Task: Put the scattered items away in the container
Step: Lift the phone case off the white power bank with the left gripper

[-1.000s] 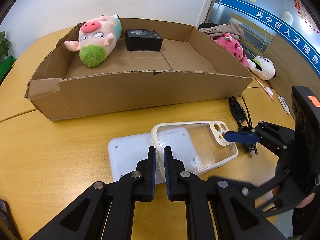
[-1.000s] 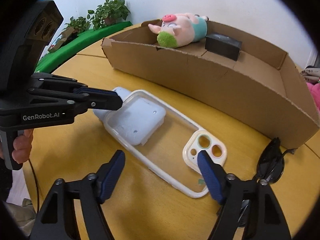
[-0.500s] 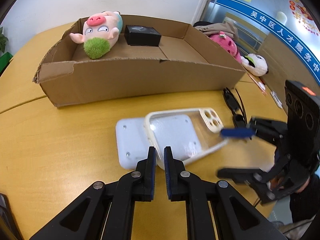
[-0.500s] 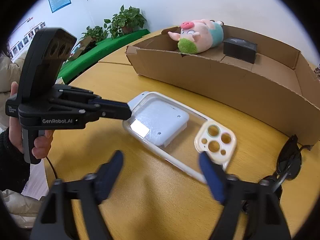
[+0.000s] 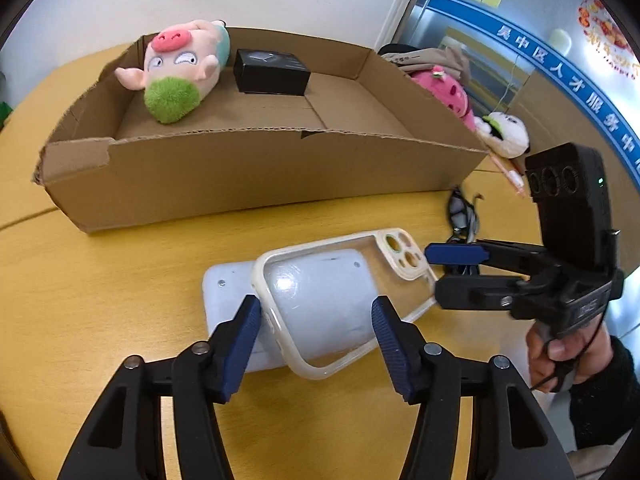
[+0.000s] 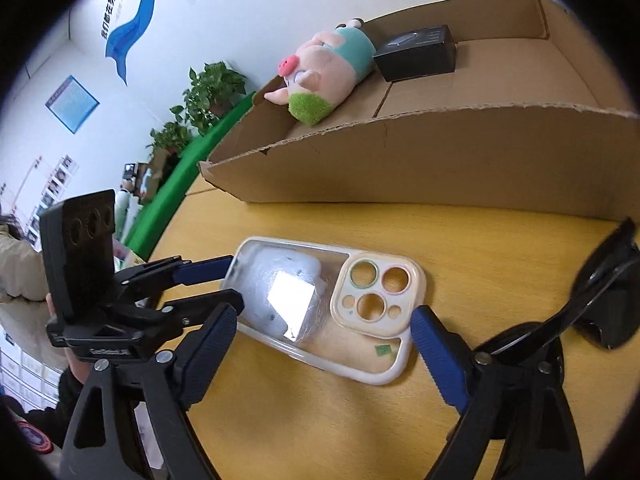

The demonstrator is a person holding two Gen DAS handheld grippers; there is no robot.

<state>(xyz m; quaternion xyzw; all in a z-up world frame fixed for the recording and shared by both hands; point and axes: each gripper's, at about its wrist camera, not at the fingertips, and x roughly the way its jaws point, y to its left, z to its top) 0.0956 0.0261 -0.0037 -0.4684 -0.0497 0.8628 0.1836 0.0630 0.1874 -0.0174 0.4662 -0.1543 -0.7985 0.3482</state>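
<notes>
A clear phone case with a cream rim (image 5: 340, 296) (image 6: 332, 304) lies tilted across a white flat device (image 5: 224, 304) (image 6: 288, 276) on the yellow table. My left gripper (image 5: 316, 324) is open, its fingers either side of the case's near end. My right gripper (image 6: 324, 340) is open around the case's camera end. In the left wrist view the right gripper (image 5: 448, 272) shows at the case's far corner. The cardboard box (image 5: 256, 176) (image 6: 440, 160) holds a pink pig plush (image 5: 180, 68) (image 6: 324, 72) and a black box (image 5: 272, 72) (image 6: 416, 52).
Black sunglasses (image 5: 460, 216) (image 6: 600, 288) lie right of the case. Plush toys (image 5: 452, 92) and a pen (image 5: 508, 172) sit beyond the box's right end. Green plants (image 6: 200, 104) stand by the far wall.
My left gripper has opened from shut and now straddles the case. The case's near end has lifted and tilted. The right gripper has swung closer around the camera end.
</notes>
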